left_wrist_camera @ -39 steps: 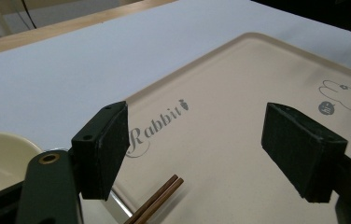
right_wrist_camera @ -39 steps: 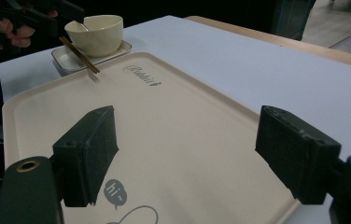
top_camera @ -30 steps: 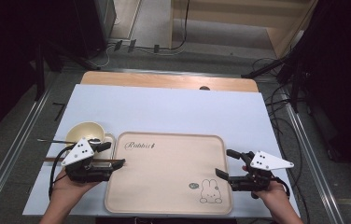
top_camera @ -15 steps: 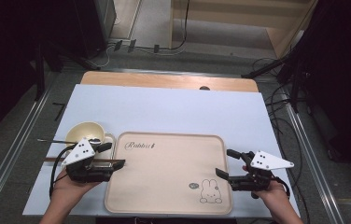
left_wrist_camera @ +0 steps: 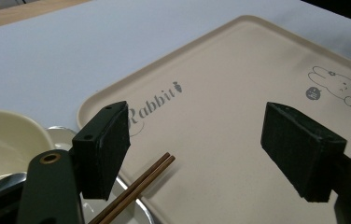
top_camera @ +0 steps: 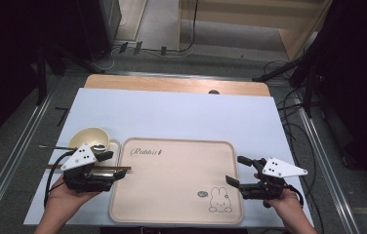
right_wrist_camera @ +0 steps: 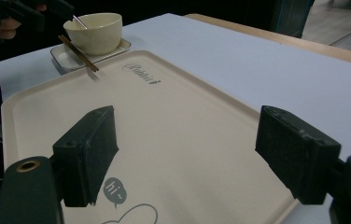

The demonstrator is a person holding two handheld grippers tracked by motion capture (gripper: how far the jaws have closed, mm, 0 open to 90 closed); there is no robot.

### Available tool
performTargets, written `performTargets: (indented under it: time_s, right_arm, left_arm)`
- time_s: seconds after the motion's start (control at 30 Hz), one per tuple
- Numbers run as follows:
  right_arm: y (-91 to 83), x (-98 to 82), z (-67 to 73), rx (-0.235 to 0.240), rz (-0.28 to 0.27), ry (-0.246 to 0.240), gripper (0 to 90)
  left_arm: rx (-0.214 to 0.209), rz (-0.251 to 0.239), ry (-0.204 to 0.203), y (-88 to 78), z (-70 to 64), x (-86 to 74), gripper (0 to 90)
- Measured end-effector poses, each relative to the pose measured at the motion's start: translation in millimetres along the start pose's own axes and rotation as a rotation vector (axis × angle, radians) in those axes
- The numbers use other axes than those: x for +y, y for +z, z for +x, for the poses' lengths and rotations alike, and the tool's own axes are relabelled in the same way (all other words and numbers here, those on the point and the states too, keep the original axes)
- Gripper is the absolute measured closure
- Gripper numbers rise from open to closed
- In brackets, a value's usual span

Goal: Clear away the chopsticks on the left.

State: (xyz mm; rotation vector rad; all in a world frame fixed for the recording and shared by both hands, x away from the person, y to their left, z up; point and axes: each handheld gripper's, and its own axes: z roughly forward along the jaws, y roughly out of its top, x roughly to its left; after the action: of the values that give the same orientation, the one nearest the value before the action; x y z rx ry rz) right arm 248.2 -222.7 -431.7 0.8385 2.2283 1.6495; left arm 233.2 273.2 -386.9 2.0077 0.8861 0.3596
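A beige tray (top_camera: 172,195) with a rabbit drawing lies at the table's near middle. Left of it a cream bowl (top_camera: 89,137) with a spoon handle (right_wrist_camera: 78,21) in it sits on a small dish (top_camera: 114,146). Brown chopsticks (top_camera: 91,168) lie across the dish, tips over the tray's left rim (left_wrist_camera: 136,189). My left gripper (top_camera: 113,165) hovers open just above the chopsticks, its jaws wide apart (left_wrist_camera: 201,149). At the tray's right rim my right gripper (top_camera: 237,170) is open and holds nothing (right_wrist_camera: 192,154).
A pale blue-white sheet (top_camera: 181,117) covers the table, and a wooden strip (top_camera: 172,84) shows along the far side. Cables and dark stands crowd the floor on the right (top_camera: 308,78). The other hand and its gripper (right_wrist_camera: 19,11) show far off in the right gripper view.
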Motion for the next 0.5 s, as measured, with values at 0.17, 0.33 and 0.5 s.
performTargets:
  time_s: [0.17,0.33,0.5]
  right_arm:
    - [0.5,-0.2,1.0,-0.002,0.006,-0.006,20.8]
    - [1.0,-0.4,0.6,-0.004,0.010,-0.011,20.8]
    - [1.5,-0.7,1.1,0.001,0.015,-0.019,20.8]
  left_arm:
    - [0.021,0.088,0.015,-4.1,0.6,3.5,24.2]
    - [0.006,0.146,-0.005,-7.2,3.1,5.5,24.5]
    - [-0.032,0.248,-0.061,-6.5,5.8,5.5,24.9]
